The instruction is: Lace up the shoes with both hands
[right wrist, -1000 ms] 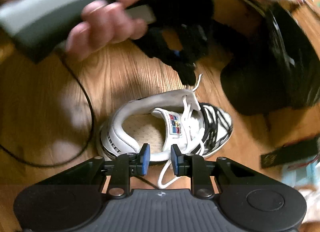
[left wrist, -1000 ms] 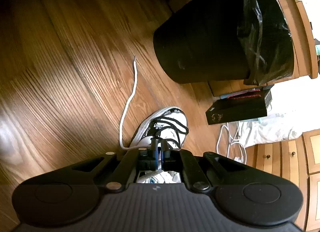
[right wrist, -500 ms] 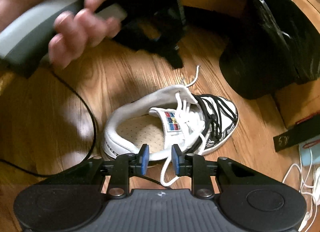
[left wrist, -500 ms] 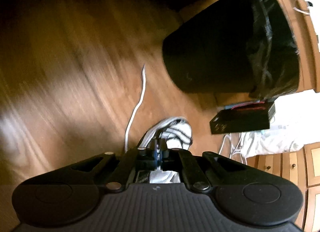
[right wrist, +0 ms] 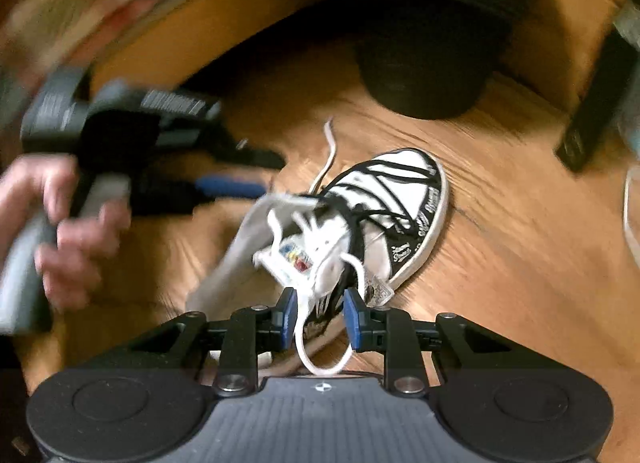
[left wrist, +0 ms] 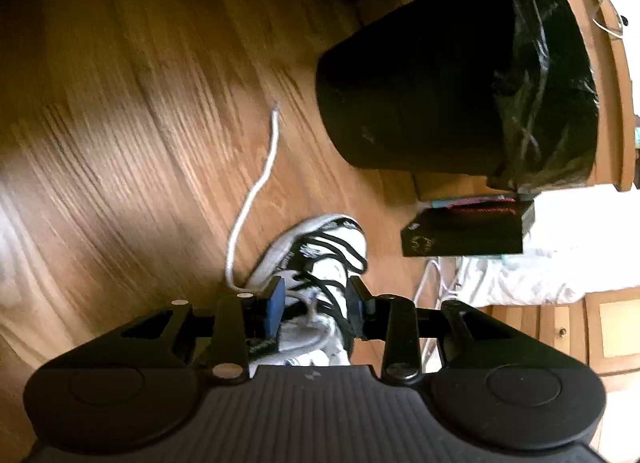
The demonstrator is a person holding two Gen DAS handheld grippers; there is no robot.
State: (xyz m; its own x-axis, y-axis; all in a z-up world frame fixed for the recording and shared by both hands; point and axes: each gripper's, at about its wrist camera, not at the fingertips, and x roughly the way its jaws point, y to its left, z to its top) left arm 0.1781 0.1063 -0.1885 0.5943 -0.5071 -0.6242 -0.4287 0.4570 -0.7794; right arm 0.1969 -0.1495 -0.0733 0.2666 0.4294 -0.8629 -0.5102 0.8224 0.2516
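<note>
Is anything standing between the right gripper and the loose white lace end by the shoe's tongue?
Nothing visible does. The right gripper is open just short of the shoe, and a white lace loop already hangs between its fingers, unpinched.

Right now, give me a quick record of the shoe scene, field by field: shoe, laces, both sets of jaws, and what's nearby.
shoe: white sneaker with black stripes, on the wood floor
white lace: loose end trails across the floor, away from the shoe
left gripper: jaws have just been opening, apart over the shoe, pads clear of the lace
right gripper: jaws open, a white lace loop hangs between them, not pinched
nearby: black bin, black box
</note>
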